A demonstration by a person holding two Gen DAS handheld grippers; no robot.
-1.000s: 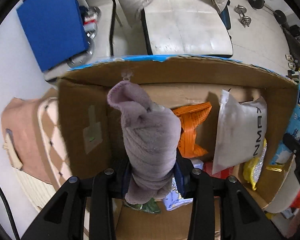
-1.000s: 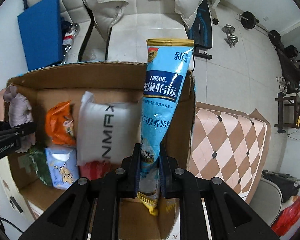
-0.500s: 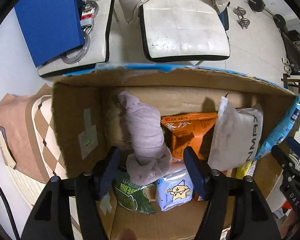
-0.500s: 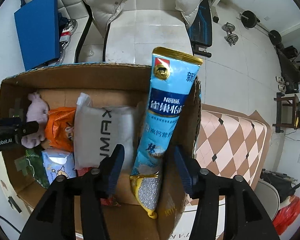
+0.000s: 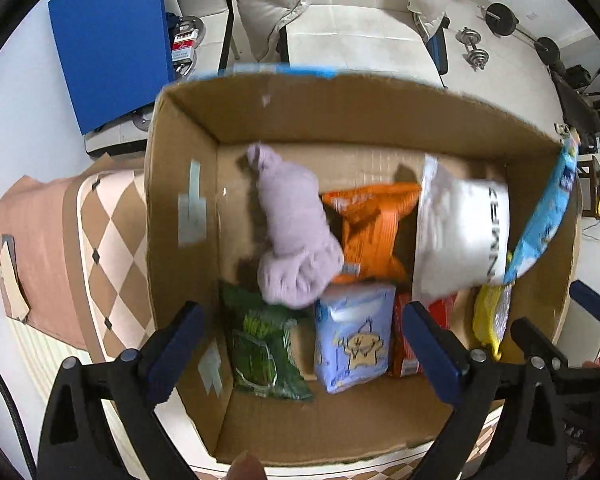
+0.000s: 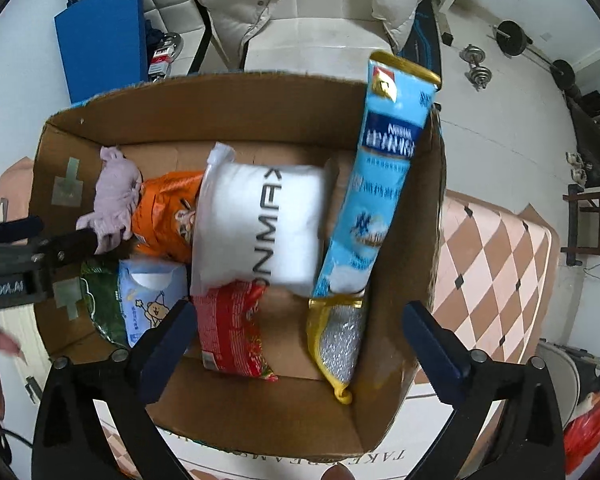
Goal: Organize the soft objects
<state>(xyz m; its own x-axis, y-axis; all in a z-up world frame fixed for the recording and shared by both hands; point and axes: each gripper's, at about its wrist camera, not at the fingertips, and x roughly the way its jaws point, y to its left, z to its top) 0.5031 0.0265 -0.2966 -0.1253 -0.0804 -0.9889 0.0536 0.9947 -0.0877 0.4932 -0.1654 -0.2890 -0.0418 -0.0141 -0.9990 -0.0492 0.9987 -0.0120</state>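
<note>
A cardboard box [image 5: 180, 184] [image 6: 228, 104] holds soft goods. A lilac plush [image 5: 292, 232] [image 6: 114, 196] leans at its left end beside an orange packet [image 5: 368, 224] [image 6: 160, 216] and a white NMAX pillow pack [image 5: 460, 228] [image 6: 260, 224]. A tall blue Nestle bag [image 6: 380, 184] [image 5: 548, 216] stands against the box's right wall. My left gripper [image 5: 300, 344] is open and empty above the box's near left. My right gripper [image 6: 296, 344] is open and empty above the near right.
A green packet [image 5: 264, 344], a light blue tissue pack [image 5: 356, 336], a red packet [image 6: 232, 328] and a yellow-edged silver pouch [image 6: 336, 340] lie low in the box. A checkered mat [image 6: 500, 264] lies under the box. A blue panel [image 5: 108, 44] and a white-jacketed chair [image 6: 300, 4] stand behind.
Both grippers opened and drew back. The left let go of the lilac plush, the right let go of the blue Nestle bag; both items now rest in the box.
</note>
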